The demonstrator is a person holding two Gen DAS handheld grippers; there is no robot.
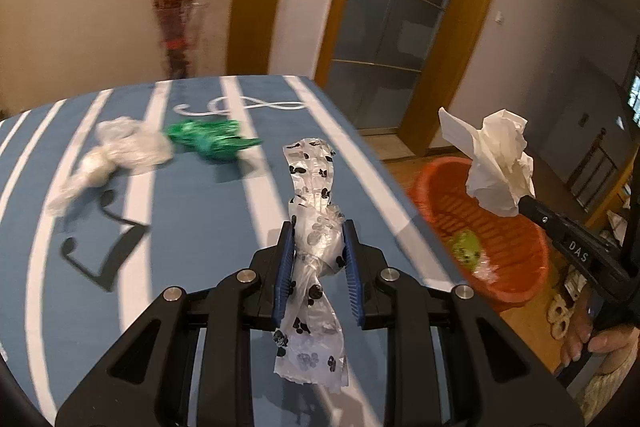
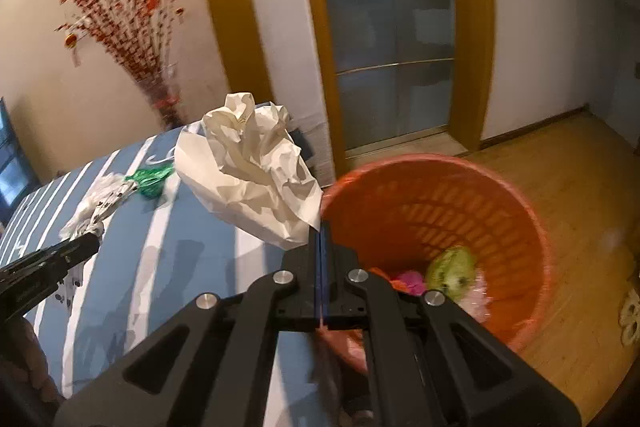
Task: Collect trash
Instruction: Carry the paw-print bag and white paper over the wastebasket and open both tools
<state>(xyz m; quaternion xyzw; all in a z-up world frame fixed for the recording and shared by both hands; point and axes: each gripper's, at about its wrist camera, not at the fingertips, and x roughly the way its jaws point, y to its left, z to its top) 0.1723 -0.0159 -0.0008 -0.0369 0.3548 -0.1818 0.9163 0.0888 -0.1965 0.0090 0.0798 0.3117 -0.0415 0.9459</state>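
My left gripper (image 1: 319, 239) is shut on a clear plastic bag with black paw prints (image 1: 316, 211), held above the blue striped table (image 1: 200, 227). My right gripper (image 2: 322, 233) is shut on a crumpled white paper (image 2: 252, 167), held over the near rim of the orange basket (image 2: 516, 195); the paper also shows in the left wrist view (image 1: 498, 163). The basket (image 1: 440, 187) stands on the floor right of the table and holds a green wrapper (image 2: 452, 269) and pink scraps (image 2: 412, 281). A clear bag (image 1: 120, 151) and a green wrapper (image 1: 212, 141) lie on the table.
A vase of red branches (image 1: 176, 39) stands behind the table against the wall. A glass door with a wooden frame (image 2: 392, 27) is behind the basket. Wooden floor (image 2: 560, 167) surrounds the basket.
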